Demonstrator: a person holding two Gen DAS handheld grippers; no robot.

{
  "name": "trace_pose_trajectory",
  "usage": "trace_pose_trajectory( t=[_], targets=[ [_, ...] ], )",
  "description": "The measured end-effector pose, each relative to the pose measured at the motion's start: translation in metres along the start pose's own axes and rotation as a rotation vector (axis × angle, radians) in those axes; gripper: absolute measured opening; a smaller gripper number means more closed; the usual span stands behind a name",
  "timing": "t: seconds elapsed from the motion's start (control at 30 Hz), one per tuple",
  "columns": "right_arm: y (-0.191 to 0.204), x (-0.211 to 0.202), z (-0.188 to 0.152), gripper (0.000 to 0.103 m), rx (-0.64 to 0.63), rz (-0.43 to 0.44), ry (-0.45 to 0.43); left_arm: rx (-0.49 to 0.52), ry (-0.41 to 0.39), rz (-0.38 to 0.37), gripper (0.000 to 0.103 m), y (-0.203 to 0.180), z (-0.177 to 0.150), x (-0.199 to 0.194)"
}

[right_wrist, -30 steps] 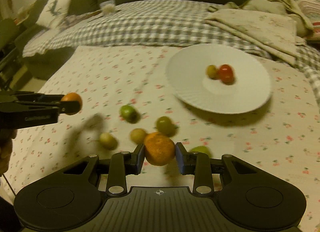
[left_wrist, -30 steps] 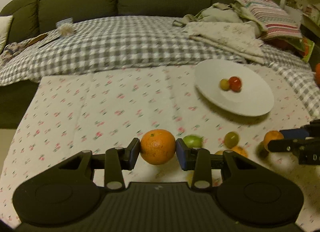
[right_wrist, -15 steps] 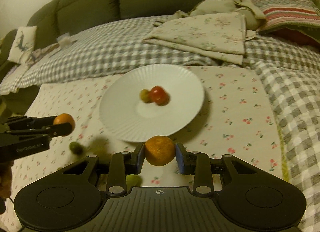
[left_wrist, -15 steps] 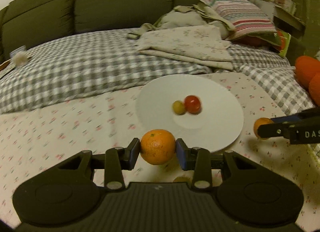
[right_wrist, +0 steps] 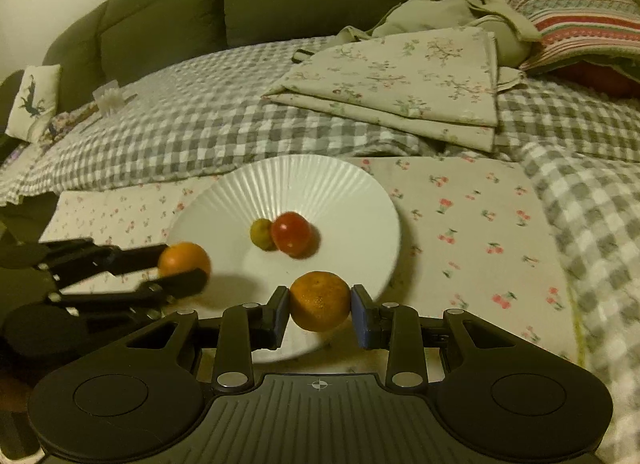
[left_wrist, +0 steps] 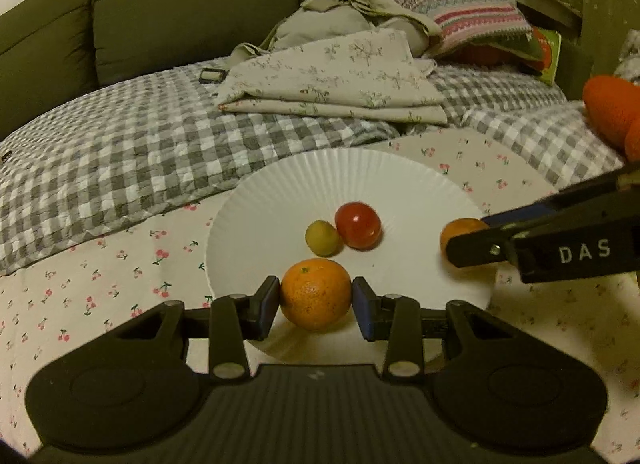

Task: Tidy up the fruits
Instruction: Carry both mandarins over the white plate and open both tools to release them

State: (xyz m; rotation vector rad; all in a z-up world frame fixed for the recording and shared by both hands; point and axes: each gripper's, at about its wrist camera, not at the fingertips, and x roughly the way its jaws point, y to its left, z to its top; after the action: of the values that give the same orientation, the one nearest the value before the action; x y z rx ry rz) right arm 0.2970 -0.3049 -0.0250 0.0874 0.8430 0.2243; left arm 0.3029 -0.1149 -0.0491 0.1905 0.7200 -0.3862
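Each orange is pinched in a hand-held gripper over the white plate (left_wrist: pixel 248 224): the left orange (left_wrist: pixel 316 294) at its 6 o'clock rim in the left hand-held gripper (left_wrist: pixel 316 300), the right orange (right_wrist: pixel 320 301) in the right hand-held gripper (right_wrist: pixel 320 304). Best lower both low before spreading the pads, clear of the red tomato (left_wrist: pixel 358 225) and yellow-green fruit (left_wrist: pixel 322 238) mid-plate. Only the right view shows the small cushion (right_wrist: pixel 34 102).

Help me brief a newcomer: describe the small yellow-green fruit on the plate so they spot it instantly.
Find the white ribbed plate on the cherry-print cloth in front of the checked blanket. Two small fruits sit touching near its middle. The yellow-green fruit is the smaller, duller one, left of the glossy red tomato.
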Motion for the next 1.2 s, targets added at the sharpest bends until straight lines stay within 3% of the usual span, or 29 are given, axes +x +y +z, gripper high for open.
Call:
trace_pose_trajectory(
  t=[0.53,0.63,0.77,0.83,1.2],
  targets=[
    [0.009,0.03,0.001,0.036,0.008,0.039,0.034,0.03,-0.011,-0.063,0.041,0.004,0.001,0.011],
    [0.008,0.025,0.002,0.046,0.024,0.042,0.02,0.008,-0.014,-0.078,0.041,0.01,0.0,0.007],
    [0.004,0.017,0.004,0.046,0.06,0.048,0.003,-0.022,-0.03,-0.09,0.043,0.018,0.0,-0.004],
    [0.003,0.013,0.005,0.046,0.071,0.042,0.001,-0.039,-0.041,-0.093,0.051,0.022,0.001,-0.011],
    [-0.002,-0.024,0.004,0.046,0.104,0.016,-0.028,-0.094,-0.037,-0.036,0.051,0.045,-0.004,-0.055]
  ],
)
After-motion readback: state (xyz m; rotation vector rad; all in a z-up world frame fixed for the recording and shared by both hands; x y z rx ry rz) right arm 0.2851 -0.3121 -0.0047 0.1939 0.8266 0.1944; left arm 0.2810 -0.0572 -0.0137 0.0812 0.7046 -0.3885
